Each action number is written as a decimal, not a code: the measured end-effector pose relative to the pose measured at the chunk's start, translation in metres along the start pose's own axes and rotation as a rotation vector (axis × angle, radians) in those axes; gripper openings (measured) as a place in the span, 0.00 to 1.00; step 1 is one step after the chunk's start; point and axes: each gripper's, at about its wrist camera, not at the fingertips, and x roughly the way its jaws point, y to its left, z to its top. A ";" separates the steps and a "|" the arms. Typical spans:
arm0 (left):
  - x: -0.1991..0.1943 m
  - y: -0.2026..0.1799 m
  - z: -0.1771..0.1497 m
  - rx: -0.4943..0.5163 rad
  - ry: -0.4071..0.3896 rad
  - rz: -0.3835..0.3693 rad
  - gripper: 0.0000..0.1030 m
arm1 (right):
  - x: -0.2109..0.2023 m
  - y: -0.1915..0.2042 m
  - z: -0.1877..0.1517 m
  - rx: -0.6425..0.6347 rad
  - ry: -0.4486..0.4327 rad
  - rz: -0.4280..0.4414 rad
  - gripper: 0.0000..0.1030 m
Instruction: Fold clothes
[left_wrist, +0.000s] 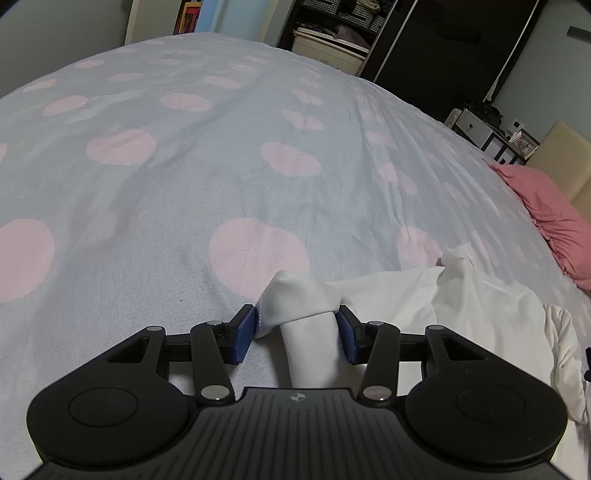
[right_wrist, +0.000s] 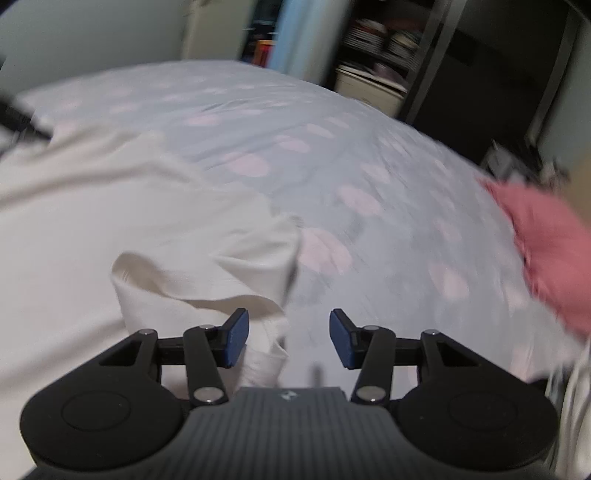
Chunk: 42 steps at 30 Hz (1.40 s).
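While left tongs (left_wrist: 296, 328) pinch white garment (left_wrist: 480, 299), right tongs (right_wrist: 289, 339) gape.

1. A bed (left_wrist: 177, 192) fills most of both views, covered in a pale blue spread with pink spots.
2. A pink pillow (left_wrist: 554, 218) lies at its right edge.
3. Beyond the bed stands a dark wardrobe (left_wrist: 443, 55), with open shelves (left_wrist: 332, 26) of folded items beside it.
4. The walls (left_wrist: 55, 33) look pale grey-green in dim light.
5. The right wrist view is motion-blurred.
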 end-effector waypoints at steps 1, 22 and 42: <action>0.000 -0.001 0.000 0.004 -0.001 0.002 0.43 | 0.005 0.005 0.001 -0.033 0.005 -0.010 0.50; -0.003 0.001 0.001 0.001 0.013 -0.020 0.10 | -0.002 -0.100 -0.041 0.470 0.140 -0.261 0.01; -0.028 0.028 0.024 -0.123 -0.011 -0.003 0.24 | 0.014 -0.109 -0.062 0.522 0.290 -0.290 0.09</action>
